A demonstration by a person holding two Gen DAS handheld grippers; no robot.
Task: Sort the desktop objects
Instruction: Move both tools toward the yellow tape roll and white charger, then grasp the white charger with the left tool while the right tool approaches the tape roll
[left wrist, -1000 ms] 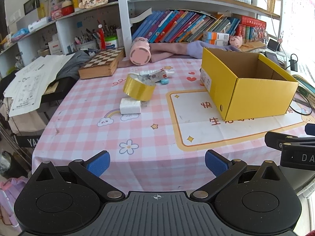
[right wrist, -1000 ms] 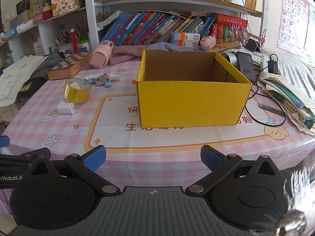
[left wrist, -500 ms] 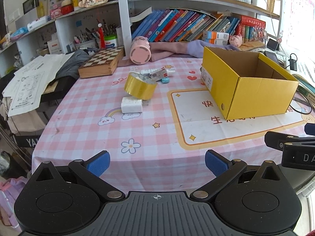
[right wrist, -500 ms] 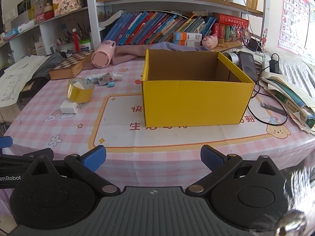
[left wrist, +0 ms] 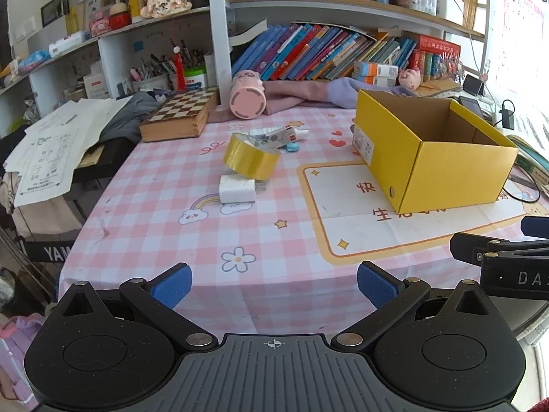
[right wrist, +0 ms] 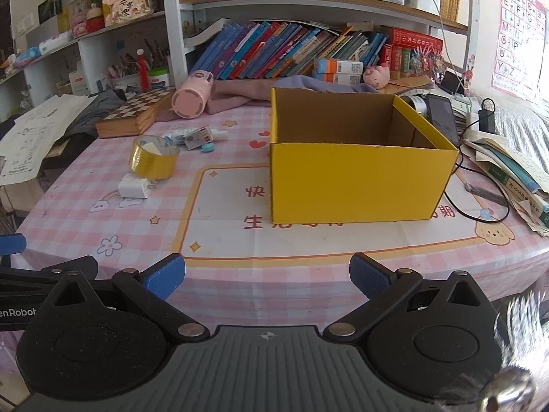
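An open yellow cardboard box [left wrist: 432, 158] [right wrist: 357, 182] stands on the pink checked tablecloth. To its left a roll of gold tape [left wrist: 251, 158] [right wrist: 153, 160] leans on a white charger plug [left wrist: 237, 189] [right wrist: 134, 188]. Behind them lie a small tube and packets [left wrist: 279, 134] [right wrist: 195, 136] and a blue cap [left wrist: 292, 146]. My left gripper [left wrist: 273, 283] is open and empty over the table's near edge. My right gripper [right wrist: 267, 274] is open and empty, in front of the box.
A pink cylinder bottle [left wrist: 247, 100] lies on its side at the back beside a chessboard box [left wrist: 180, 113] and a purple cloth [left wrist: 308, 91]. Bookshelves stand behind. Papers [left wrist: 51, 144] hang off the left; books, cables and a phone [right wrist: 442, 116] crowd the right.
Both grippers have drifted slightly forward toward the table; the objects look a little nearer. Nothing on the table has moved, and both grippers stay open.
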